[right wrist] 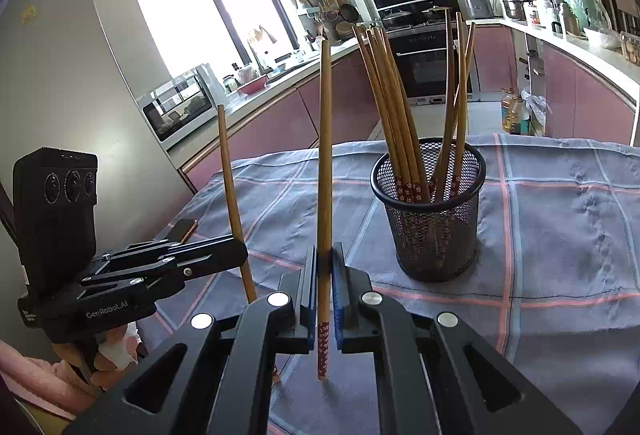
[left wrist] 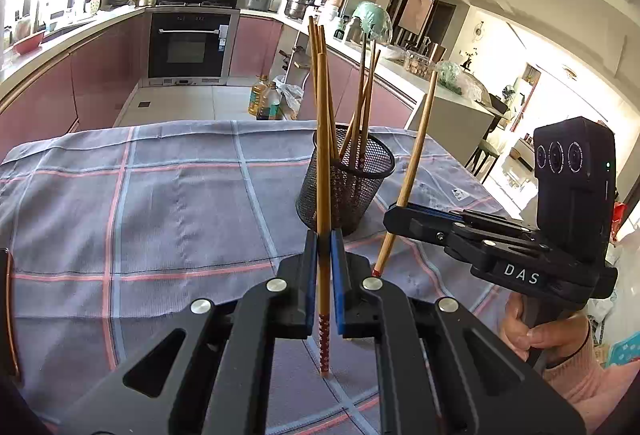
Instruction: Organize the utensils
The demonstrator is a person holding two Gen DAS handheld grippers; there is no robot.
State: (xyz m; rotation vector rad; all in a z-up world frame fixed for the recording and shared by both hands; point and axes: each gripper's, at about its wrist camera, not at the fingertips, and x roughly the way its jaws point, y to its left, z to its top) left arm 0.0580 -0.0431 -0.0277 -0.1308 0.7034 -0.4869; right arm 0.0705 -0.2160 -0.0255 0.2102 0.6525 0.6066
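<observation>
A black mesh cup [left wrist: 348,179] [right wrist: 430,211] stands on the checked cloth with several bamboo chopsticks leaning in it. My left gripper [left wrist: 324,235] is shut on one upright chopstick [left wrist: 323,155], whose red patterned end hangs just above the cloth. My right gripper [right wrist: 325,249] is shut on another upright chopstick [right wrist: 325,155]. Each gripper also shows in the other's view: the right gripper [left wrist: 394,213] with its tilted chopstick [left wrist: 416,151] just right of the cup, and the left gripper [right wrist: 240,255] with its chopstick [right wrist: 230,187] well left of the cup.
A grey-blue cloth with pink lines [left wrist: 160,203] covers the table. A flat dark object [right wrist: 186,227] lies near its left edge. A person's hand [left wrist: 532,331] in a pink sleeve grips the right handle. Oil bottles [left wrist: 264,99] stand on the floor beyond the table.
</observation>
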